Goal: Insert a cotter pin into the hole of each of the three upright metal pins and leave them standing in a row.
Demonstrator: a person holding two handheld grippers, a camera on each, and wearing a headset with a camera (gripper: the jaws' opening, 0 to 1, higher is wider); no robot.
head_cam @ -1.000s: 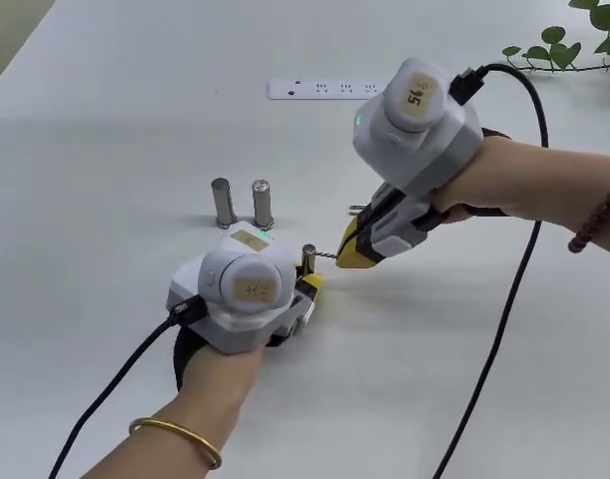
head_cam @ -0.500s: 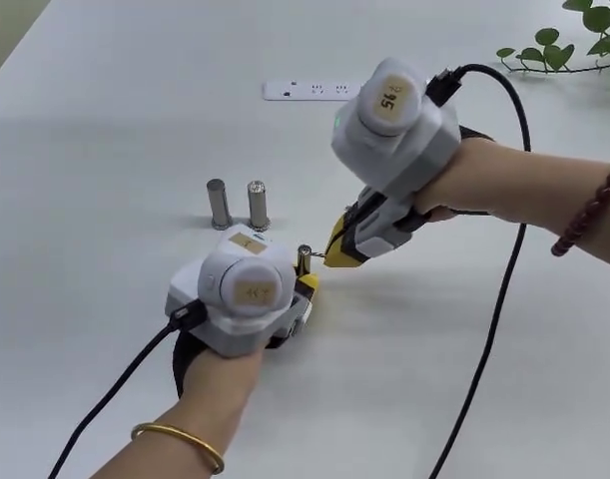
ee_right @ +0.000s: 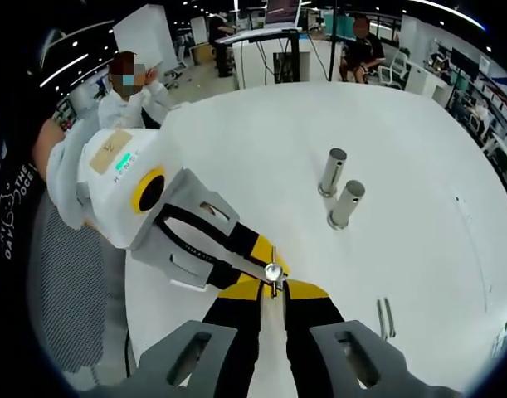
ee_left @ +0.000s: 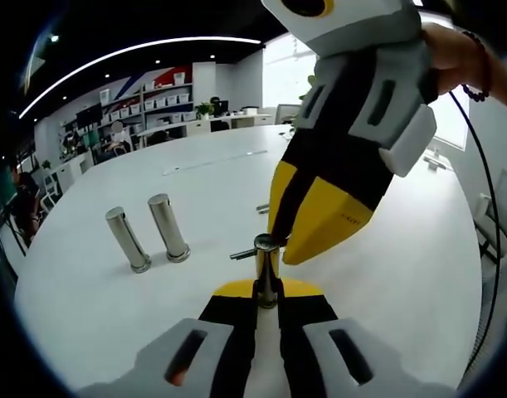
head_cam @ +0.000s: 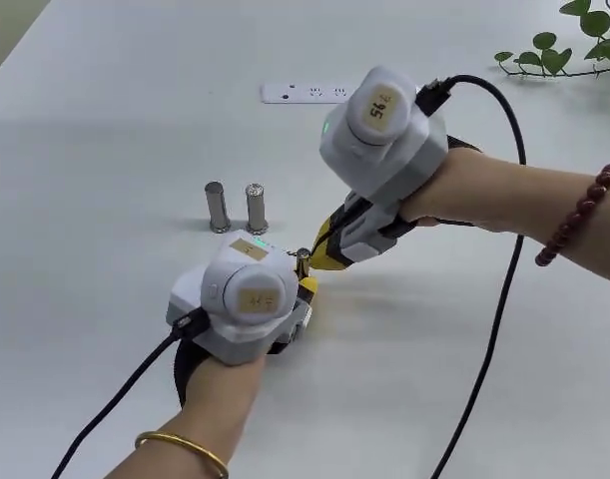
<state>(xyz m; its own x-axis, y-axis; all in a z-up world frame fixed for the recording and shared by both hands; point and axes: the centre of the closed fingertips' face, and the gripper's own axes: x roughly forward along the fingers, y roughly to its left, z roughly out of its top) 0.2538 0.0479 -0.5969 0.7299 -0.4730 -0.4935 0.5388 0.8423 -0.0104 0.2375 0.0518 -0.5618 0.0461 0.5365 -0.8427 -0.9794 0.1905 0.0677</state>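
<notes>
On the counter [head_cam: 85, 299], midway: left pin [head_cam: 217, 207] and right pin [head_cam: 256, 208] upright, side by side. Third pin [head_cam: 304, 261] nearer, to their right, upright between left gripper [head_cam: 305, 283] jaws. Right gripper [head_cam: 315, 257] just right of it, cotter pin [ee_left: 241, 254] through its top. Power strip [head_cam: 311, 93] at far edge.

Open-plan office or lab workspace. Big white table [head_cam: 105, 120] with a white power strip [head_cam: 312, 93] lying on it and a leafy plant sprig [head_cam: 574, 45] at the far edge. Left gripper view: wall shelving [ee_left: 158, 104] stacked with boxes, more desks [ee_left: 195, 126] in front of it, 1 long curved ceiling light strip [ee_left: 137, 48], and a bright window [ee_left: 278, 73]. Right gripper view: seated person [ee_right: 363, 48] beside an office chair [ee_right: 396, 70], a screen [ee_right: 282, 10] at the back, and another person [ee_right: 133, 95] close by the table.
</notes>
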